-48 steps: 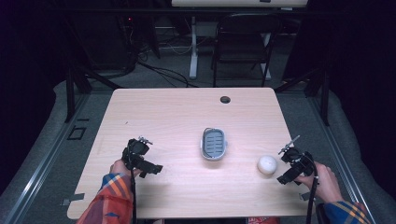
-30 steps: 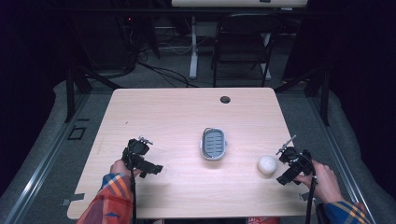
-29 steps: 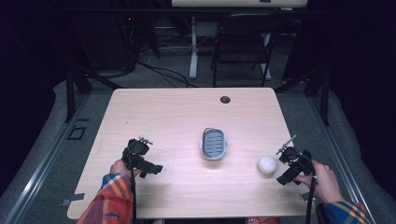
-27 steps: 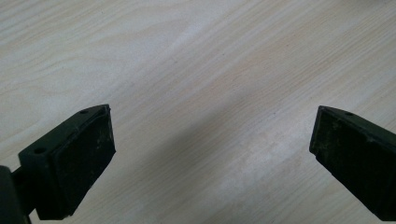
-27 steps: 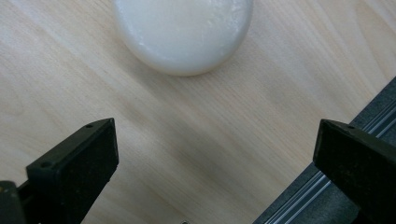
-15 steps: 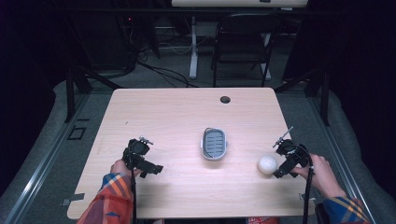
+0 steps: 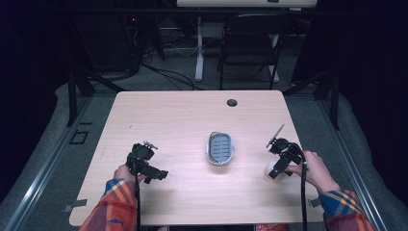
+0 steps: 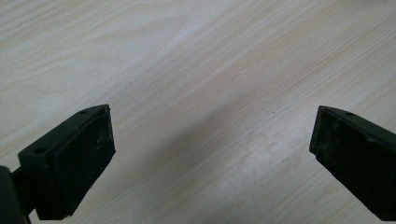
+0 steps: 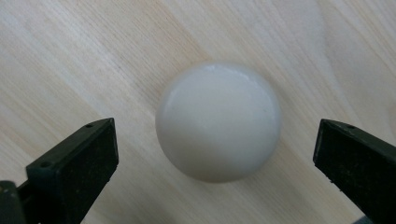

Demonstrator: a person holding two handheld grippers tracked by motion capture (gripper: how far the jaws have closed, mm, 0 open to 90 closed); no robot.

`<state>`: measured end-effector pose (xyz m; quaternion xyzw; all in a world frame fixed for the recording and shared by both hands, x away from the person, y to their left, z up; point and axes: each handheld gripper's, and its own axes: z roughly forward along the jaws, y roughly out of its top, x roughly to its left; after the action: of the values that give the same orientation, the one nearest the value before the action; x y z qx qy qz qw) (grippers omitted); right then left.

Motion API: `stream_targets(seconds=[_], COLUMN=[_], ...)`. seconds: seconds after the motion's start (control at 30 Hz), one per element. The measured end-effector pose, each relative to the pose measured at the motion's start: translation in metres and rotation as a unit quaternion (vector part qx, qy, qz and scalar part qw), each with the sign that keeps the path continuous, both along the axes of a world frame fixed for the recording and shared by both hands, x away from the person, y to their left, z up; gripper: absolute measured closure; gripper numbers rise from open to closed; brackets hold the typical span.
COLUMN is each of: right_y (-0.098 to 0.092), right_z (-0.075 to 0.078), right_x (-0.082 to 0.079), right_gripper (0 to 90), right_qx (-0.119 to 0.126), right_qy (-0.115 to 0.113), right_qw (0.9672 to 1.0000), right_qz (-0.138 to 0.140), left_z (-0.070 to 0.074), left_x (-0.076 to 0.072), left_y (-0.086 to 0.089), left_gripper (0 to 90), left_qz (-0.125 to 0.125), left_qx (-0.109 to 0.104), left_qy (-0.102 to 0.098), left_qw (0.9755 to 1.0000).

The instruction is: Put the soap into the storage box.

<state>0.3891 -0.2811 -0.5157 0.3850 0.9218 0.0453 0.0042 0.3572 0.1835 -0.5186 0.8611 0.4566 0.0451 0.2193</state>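
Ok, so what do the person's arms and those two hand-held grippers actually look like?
Both sleeves are plaid flannel in orange-red, blue and yellow. The left hand-held gripper and right hand-held gripper are black and boxy, each trailing a black cable. Up close, the fingers are flat matte-black pads with small holes near the tips.

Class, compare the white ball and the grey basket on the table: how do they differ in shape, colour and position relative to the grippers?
The white ball is round and smooth; the grey basket is an oblong open container with a slatted bottom. The ball is plain white, the basket grey with a paler rim. The ball lies between the open jaws of the right gripper, untouched; the basket sits mid-table, apart from it and from the left gripper. Both rest on the wooden table.
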Motion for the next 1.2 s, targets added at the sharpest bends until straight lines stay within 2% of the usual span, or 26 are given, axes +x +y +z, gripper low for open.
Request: stream_targets(seconds=[0.17,0.2,0.27,0.3,0.33,0.4,0.47,0.57,0.63,0.67,0.83,0.9,0.93,1.03,1.07,1.1,1.2], right_y=[0.006,0.006,0.008,0.008,0.009,0.009,0.011,0.013,0.013,0.013,0.012,0.012,0.012,0.012,0.012,0.013,0.013], right_z=[-0.008,-0.008,-0.010,-0.010,-0.013,-0.012,-0.014,-0.018,-0.016,-0.019,-0.019,-0.017,-0.018,-0.017,-0.018,-0.016,-0.013], right_x=[0.004,0.006,0.008,0.008,0.008,0.008,0.010,0.009,0.012,0.011,0.011,0.012,0.012,0.011,0.011,0.010,0.009], right_gripper=[0.0,0.3,7.5,7.5,11.9,15.2,15.2,17.9,19.8,22.2,22.7,22.7,22.7,22.8,22.8,22.8,22.8], right_qx=[-0.007,-0.016,-0.025,-0.025,-0.021,-0.025,-0.027,-0.024,-0.047,-0.039,-0.041,-0.045,-0.043,-0.046,-0.042,-0.044,-0.040], right_qy=[0.014,0.017,0.019,0.019,0.015,0.018,0.023,0.017,0.034,0.025,0.025,0.032,0.026,0.027,0.019,0.027,0.018], right_qw=[0.9998,0.9997,0.9995,0.9995,0.9997,0.9995,0.9994,0.9995,0.9983,0.9989,0.9989,0.9985,0.9987,0.9985,0.9989,0.9987,0.9991], right_qz=[-0.007,0.003,0.003,0.003,0.005,0.005,0.004,-0.004,0.007,0.002,-0.001,-0.003,0.000,-0.002,-0.001,-0.004,0.002], left_z=[0.000,0.000,0.000,0.000,0.000,0.000,0.001,0.000,0.000,0.000,0.000,0.000,0.001,0.001,0.001,0.001,0.001], left_x=[0.000,0.000,0.000,0.000,0.000,0.000,0.000,0.000,0.000,0.000,0.000,0.000,-0.001,-0.001,-0.001,-0.001,-0.001], left_y=[0.000,0.000,0.001,0.000,0.000,0.000,0.000,0.000,0.000,0.000,0.000,0.000,0.000,0.000,0.000,0.000,0.000], left_gripper=[0.0,0.0,0.0,0.0,0.0,0.0,0.0,0.0,0.0,0.0,0.0,0.0,0.0,0.0,0.0,0.0,0.0], left_qz=[0.001,0.001,0.002,0.003,0.002,0.000,0.001,0.001,0.000,0.000,0.000,0.000,0.000,0.000,-0.001,-0.001,0.001], left_qx=[-0.002,-0.002,-0.002,-0.002,-0.002,-0.001,-0.003,-0.003,-0.001,-0.001,-0.003,-0.002,-0.002,-0.003,-0.003,-0.003,-0.005], left_qy=[0.001,0.000,0.000,-0.001,0.000,0.000,-0.001,-0.001,0.001,0.001,0.000,0.000,-0.001,-0.001,-0.001,0.000,0.001], left_qw=[1.0000,1.0000,1.0000,1.0000,1.0000,1.0000,1.0000,1.0000,1.0000,1.0000,1.0000,1.0000,1.0000,1.0000,1.0000,1.0000,1.0000])
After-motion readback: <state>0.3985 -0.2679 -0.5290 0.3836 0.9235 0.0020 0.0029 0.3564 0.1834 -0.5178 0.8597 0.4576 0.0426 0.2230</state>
